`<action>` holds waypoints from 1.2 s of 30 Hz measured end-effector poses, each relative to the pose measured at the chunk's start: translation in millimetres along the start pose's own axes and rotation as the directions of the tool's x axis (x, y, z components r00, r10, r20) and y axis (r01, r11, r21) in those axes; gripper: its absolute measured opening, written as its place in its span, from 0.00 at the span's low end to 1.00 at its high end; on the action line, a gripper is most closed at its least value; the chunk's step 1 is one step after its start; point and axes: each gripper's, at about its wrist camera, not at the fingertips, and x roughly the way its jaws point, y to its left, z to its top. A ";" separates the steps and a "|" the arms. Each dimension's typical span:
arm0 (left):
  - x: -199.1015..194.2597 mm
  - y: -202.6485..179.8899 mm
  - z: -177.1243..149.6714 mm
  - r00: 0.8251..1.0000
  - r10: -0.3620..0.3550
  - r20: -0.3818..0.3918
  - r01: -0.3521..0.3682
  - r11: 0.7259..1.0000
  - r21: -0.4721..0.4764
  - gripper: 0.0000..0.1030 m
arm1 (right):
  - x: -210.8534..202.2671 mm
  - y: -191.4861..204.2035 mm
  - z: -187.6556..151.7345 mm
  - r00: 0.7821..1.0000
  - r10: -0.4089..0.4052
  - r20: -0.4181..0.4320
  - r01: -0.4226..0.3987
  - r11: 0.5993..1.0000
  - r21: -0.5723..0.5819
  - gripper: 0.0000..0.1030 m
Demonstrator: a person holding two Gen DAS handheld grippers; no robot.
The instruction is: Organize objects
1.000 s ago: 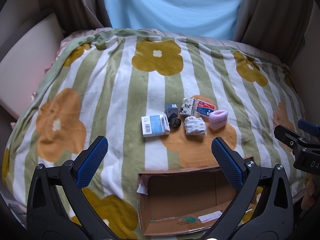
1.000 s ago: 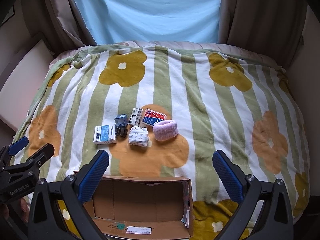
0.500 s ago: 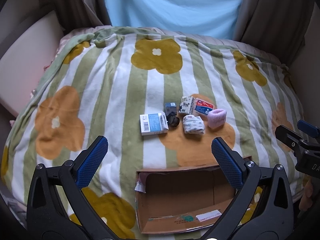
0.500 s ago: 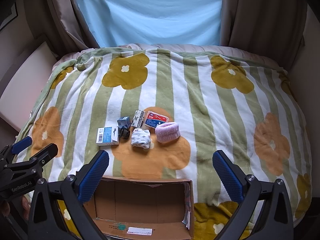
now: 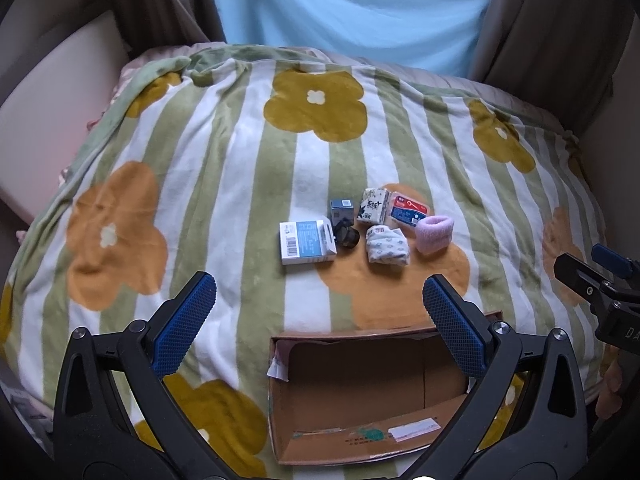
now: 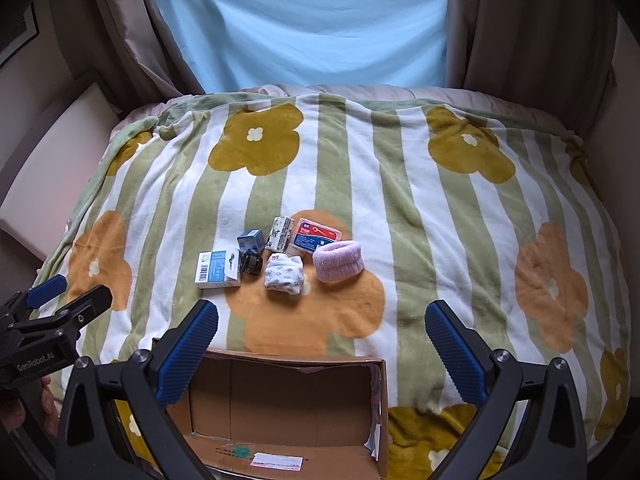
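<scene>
"GenRobot.AI" legible on left gripper [image 6: 60, 300]. Both held above cardboard box [image 6: 288, 396], right gripper [image 6: 320, 340] too, tongs spread wide, empty.

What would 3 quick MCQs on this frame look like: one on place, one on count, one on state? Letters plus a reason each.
1. Where does the pink sock roll lie?
A. inside the cardboard box
B. at the right end of the cluster on the blanket
C. on the pillow

2. How many small items lie on the blanket?
A. three
B. five
C. seven

3. How do the left tool and right tool stand?
A. both open, holding nothing
B. both shut on a sock
C. left shut, right open

Key: 1 B, it sits right of the red-and-blue packet. 2 C, seven pieces are grouped there. 3 A, the pads stand wide apart with only blanket and the empty cardboard box between them.
</scene>
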 end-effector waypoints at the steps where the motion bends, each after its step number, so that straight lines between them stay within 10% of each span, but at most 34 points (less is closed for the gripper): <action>1: 2.2 1.7 1.5 1.000 -0.008 -0.006 0.008 1.000 -0.002 1.00 | -0.4 -1.0 0.8 1.000 0.005 0.003 -0.005 1.000 -0.002 1.00; 13: 106.5 1.2 36.3 0.977 -0.083 -0.195 0.115 0.980 0.160 1.00 | 55.2 -27.7 13.9 0.997 0.057 -0.045 -0.060 0.996 -0.070 1.00; 25: 272.8 -14.2 30.9 0.879 0.087 -0.469 0.032 0.970 0.240 1.00 | 167.3 -45.7 28.0 0.981 0.081 -0.174 -0.108 0.982 -0.153 1.00; 36: 346.3 -11.4 19.5 0.836 0.127 -0.534 0.007 0.970 0.242 1.00 | 253.2 -45.7 29.3 0.950 0.103 -0.293 -0.160 0.971 -0.178 0.96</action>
